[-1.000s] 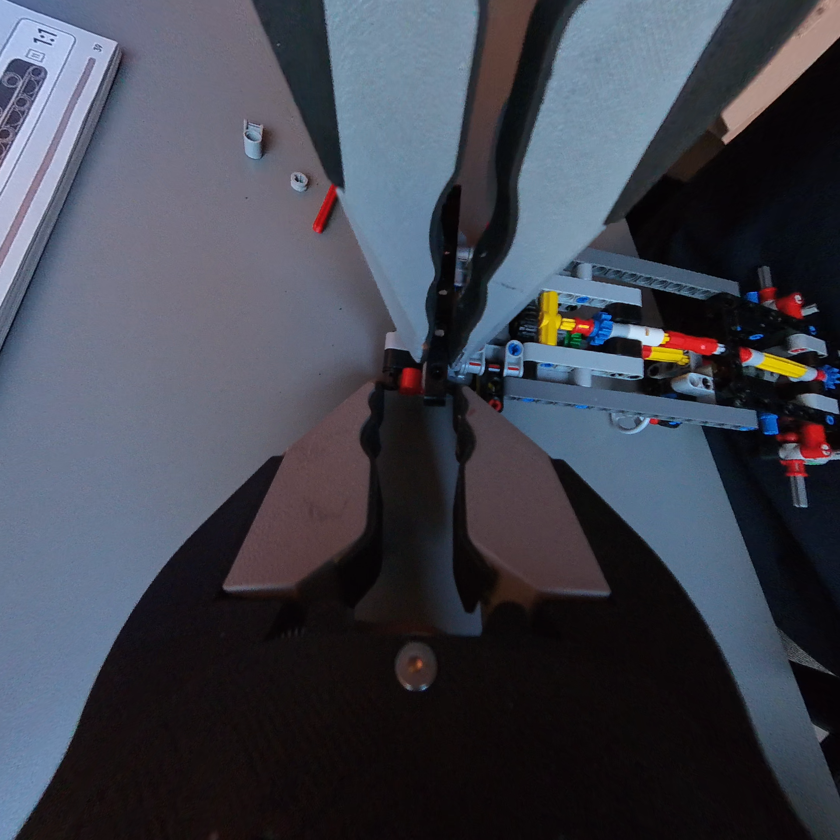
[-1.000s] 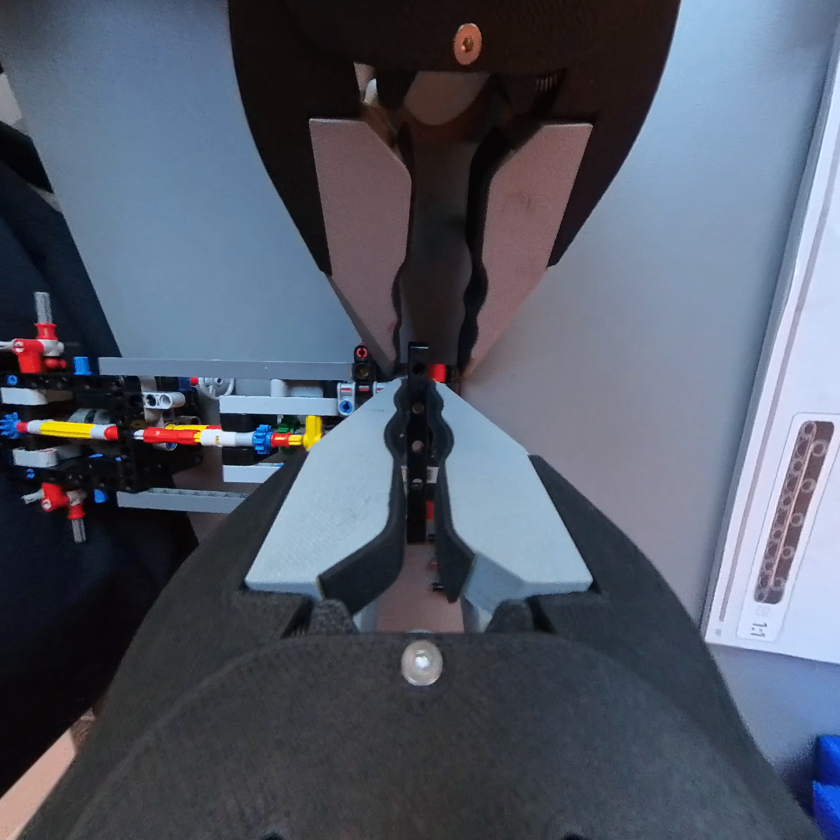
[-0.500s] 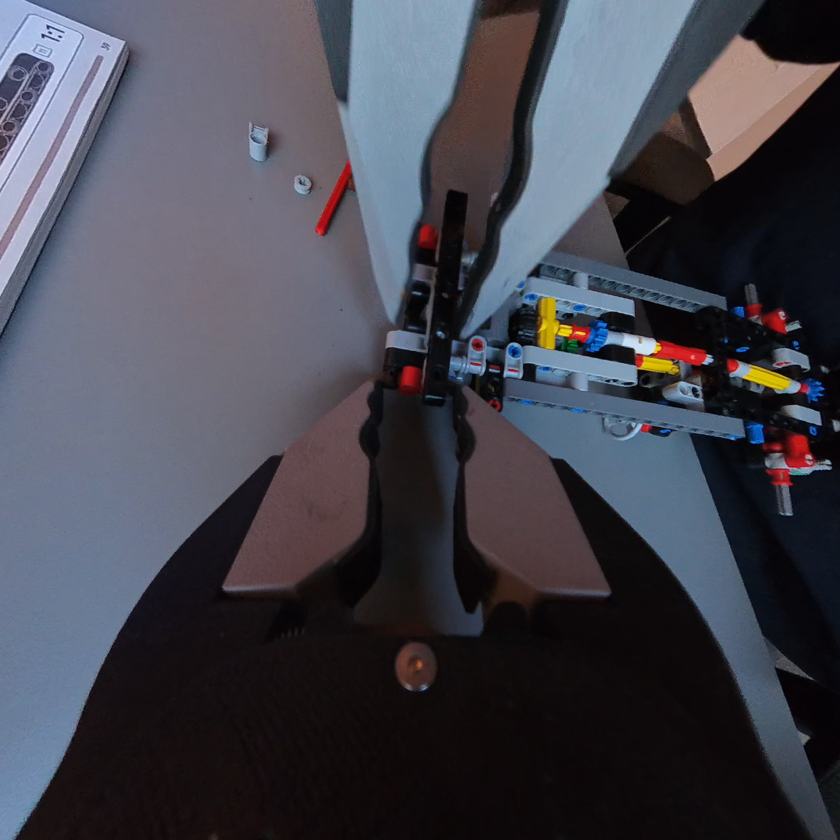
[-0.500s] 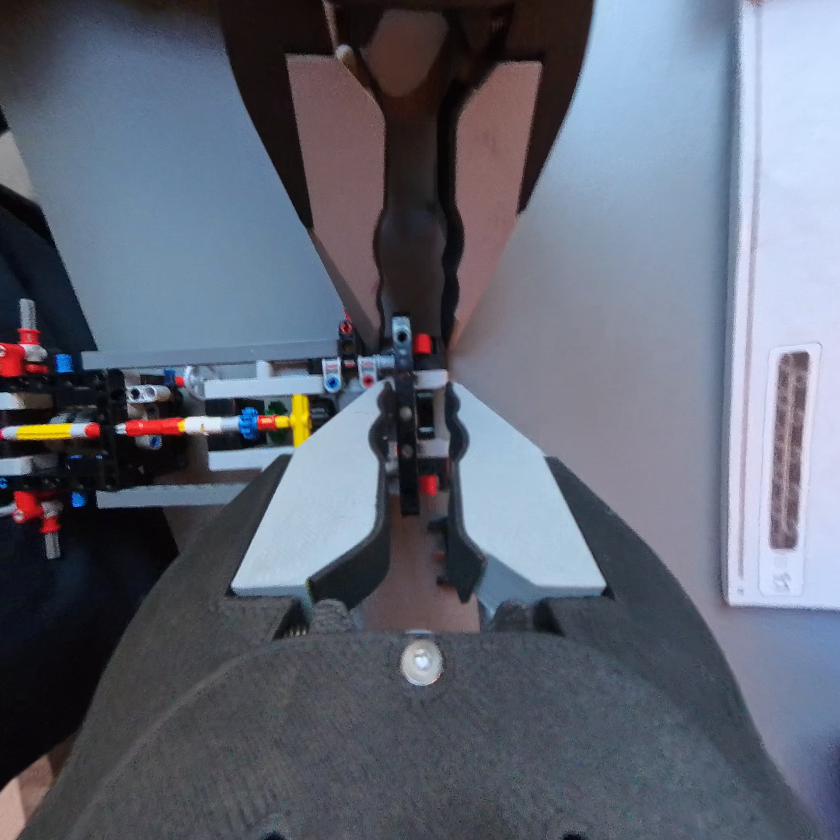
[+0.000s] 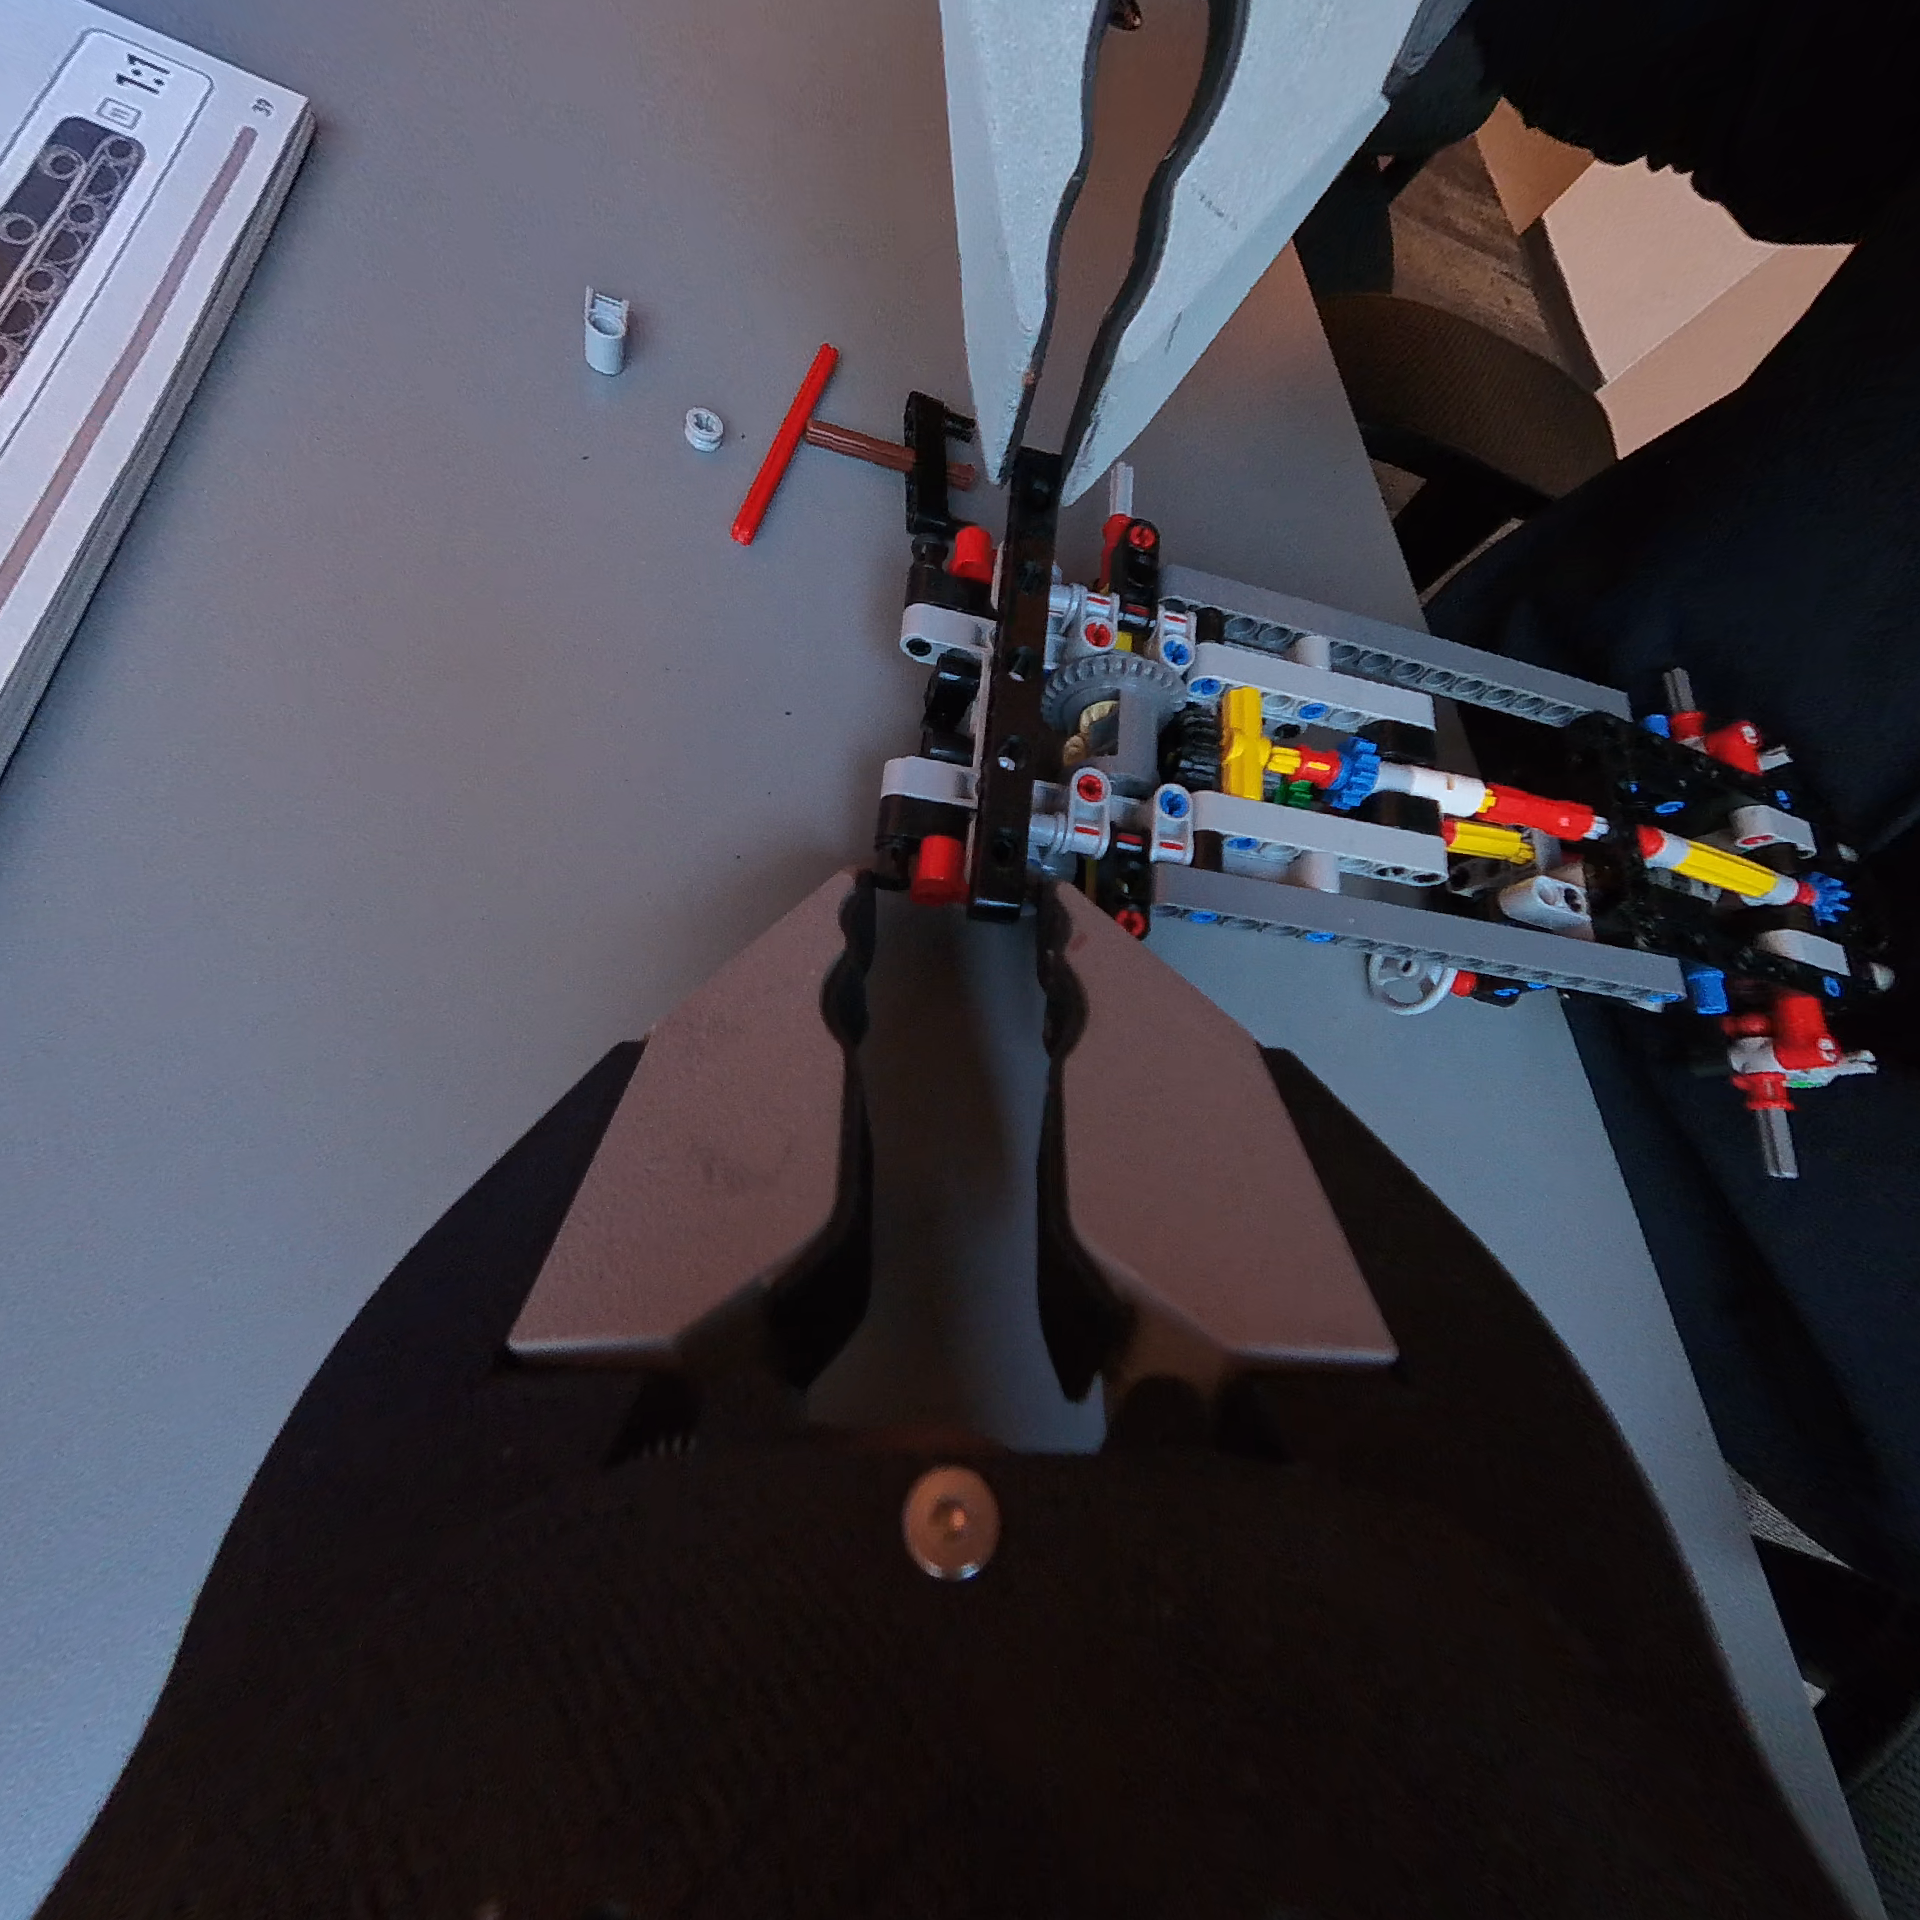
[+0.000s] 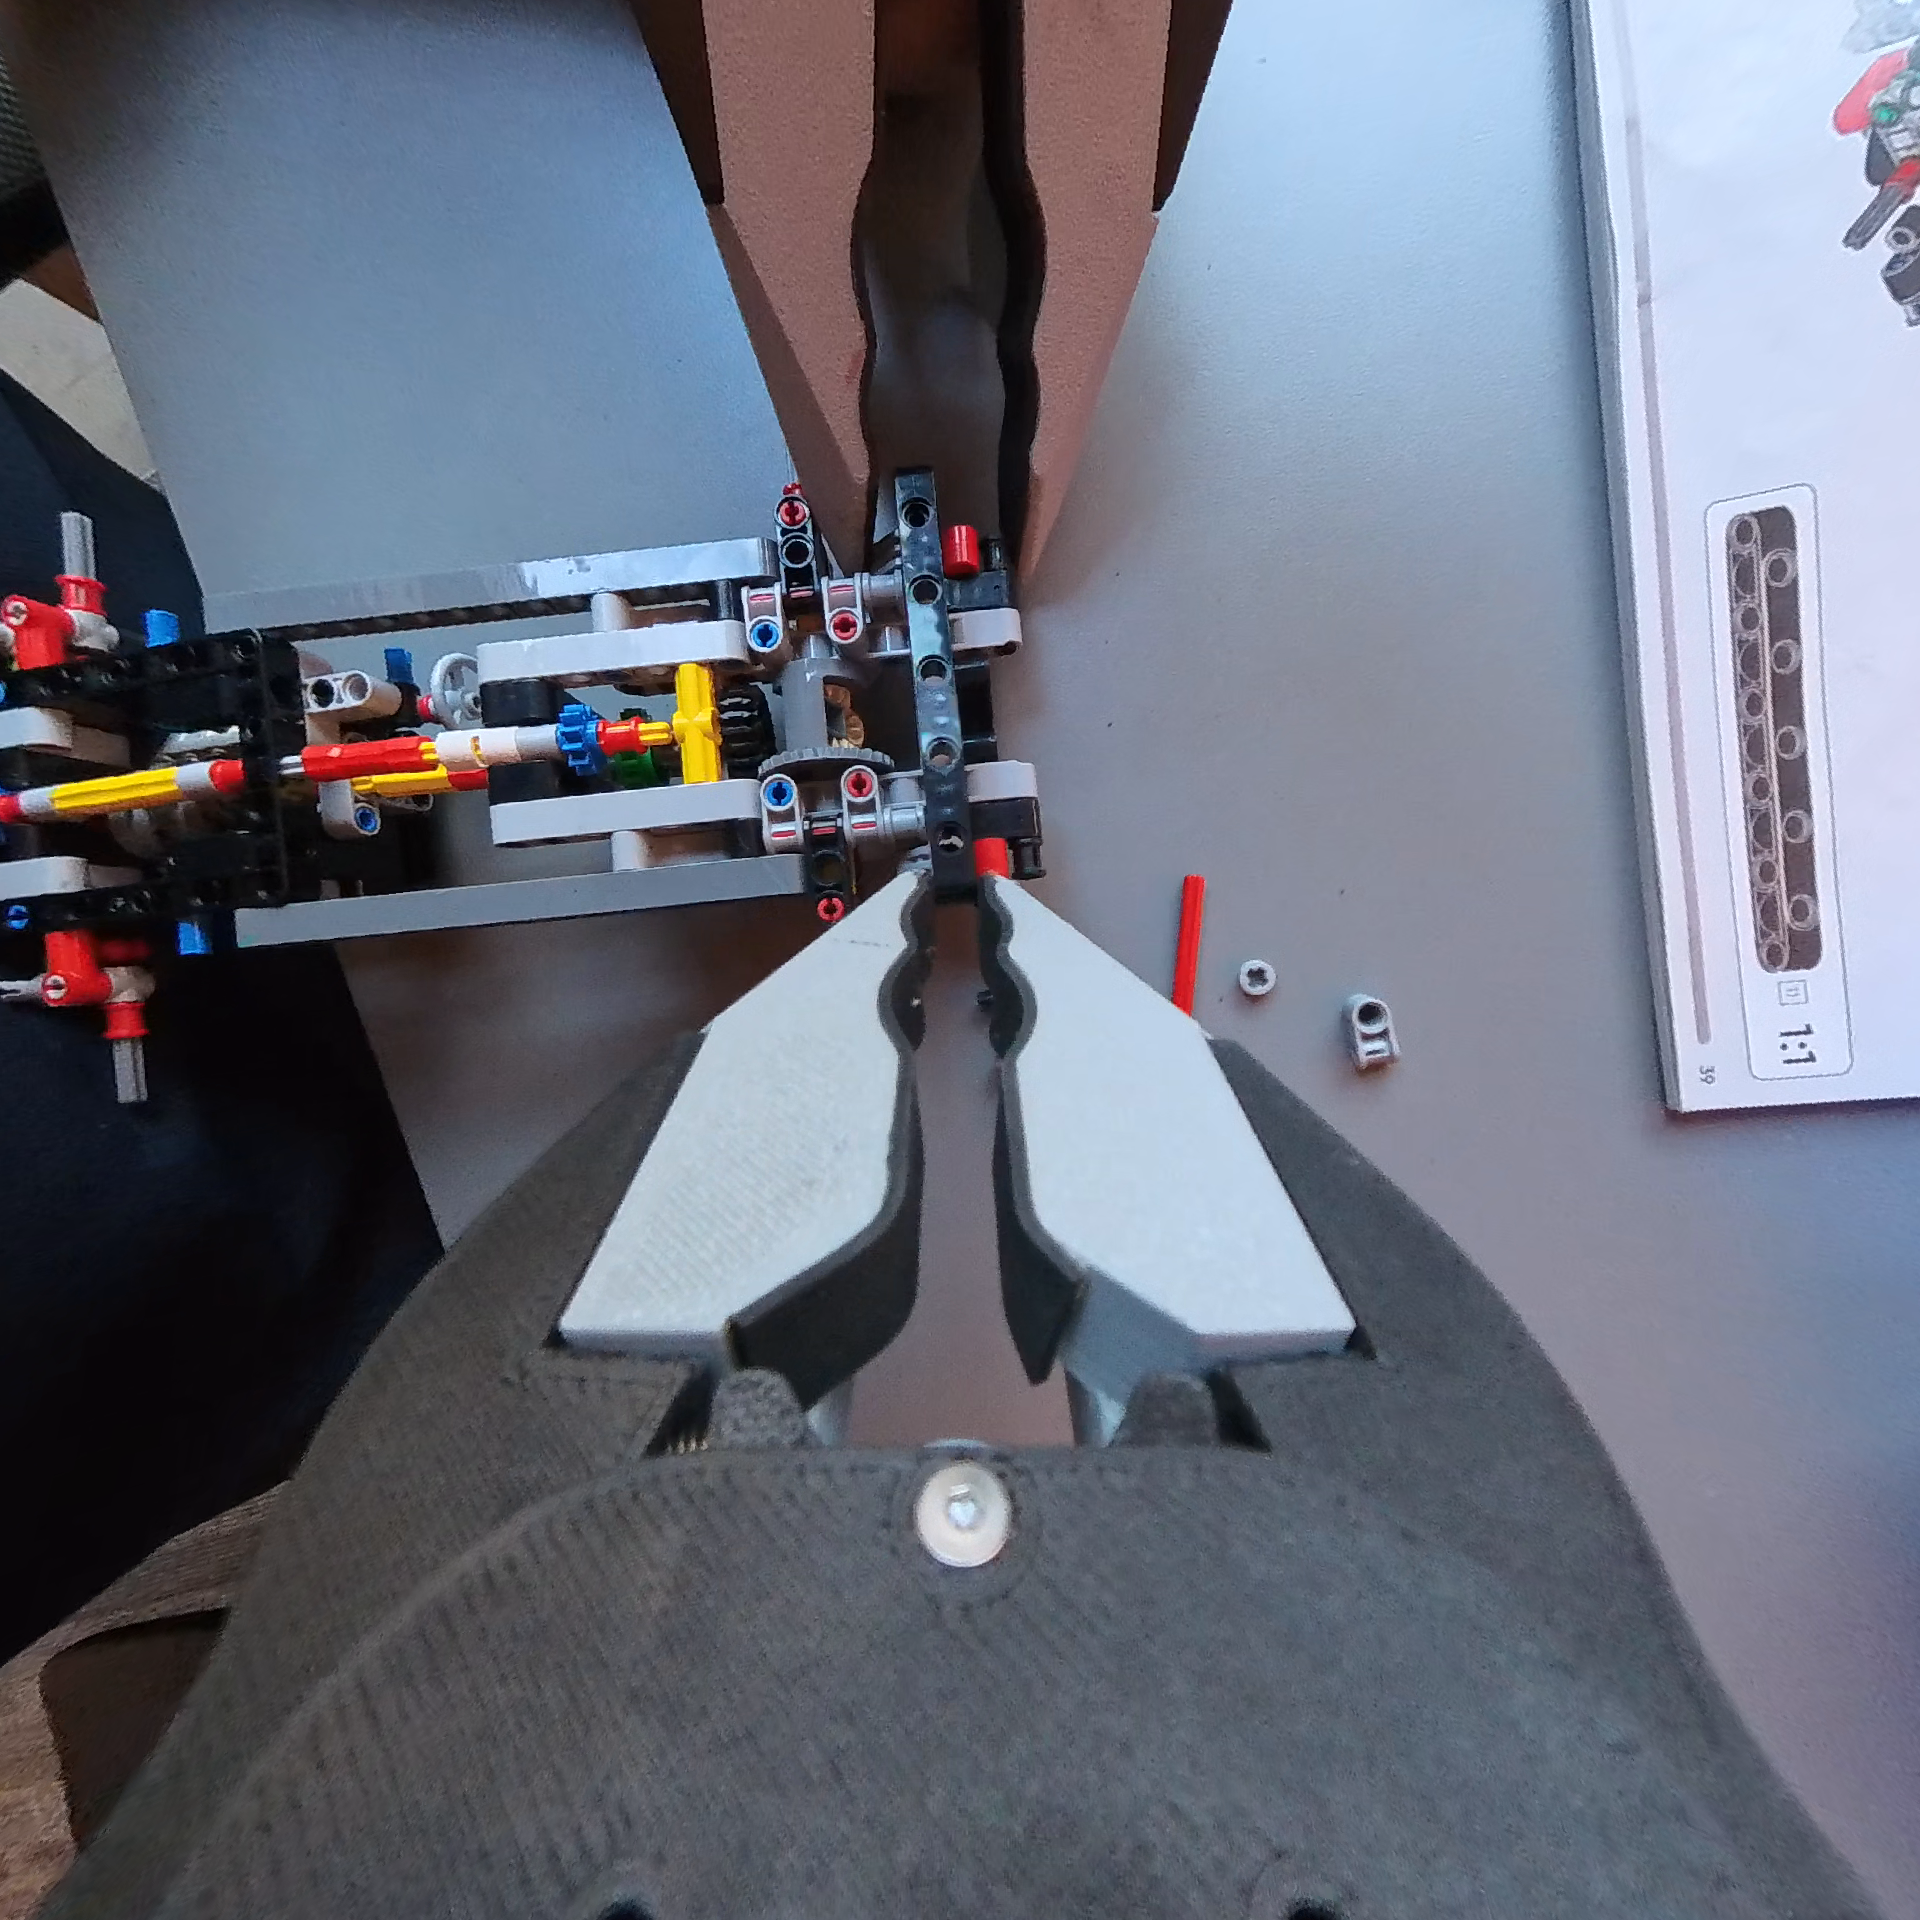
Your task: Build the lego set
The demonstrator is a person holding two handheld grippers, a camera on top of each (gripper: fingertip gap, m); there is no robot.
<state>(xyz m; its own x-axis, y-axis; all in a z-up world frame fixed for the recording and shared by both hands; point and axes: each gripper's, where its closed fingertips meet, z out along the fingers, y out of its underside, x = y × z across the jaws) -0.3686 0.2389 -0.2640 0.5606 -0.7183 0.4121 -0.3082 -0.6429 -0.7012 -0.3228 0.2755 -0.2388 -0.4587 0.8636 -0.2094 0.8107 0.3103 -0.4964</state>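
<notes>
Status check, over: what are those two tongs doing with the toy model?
Right tongs shut on the black beam's near end. Left tongs clamp the toy model's far corner. Red rod and small grey pieces lie loose alongside.

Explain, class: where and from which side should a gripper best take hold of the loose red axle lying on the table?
Probably grip the red axle around mid-length, coming from above with fingers across its thin width. It lies flat on the grey table; a brown axle touches its far side, so its near end is freer.
</notes>
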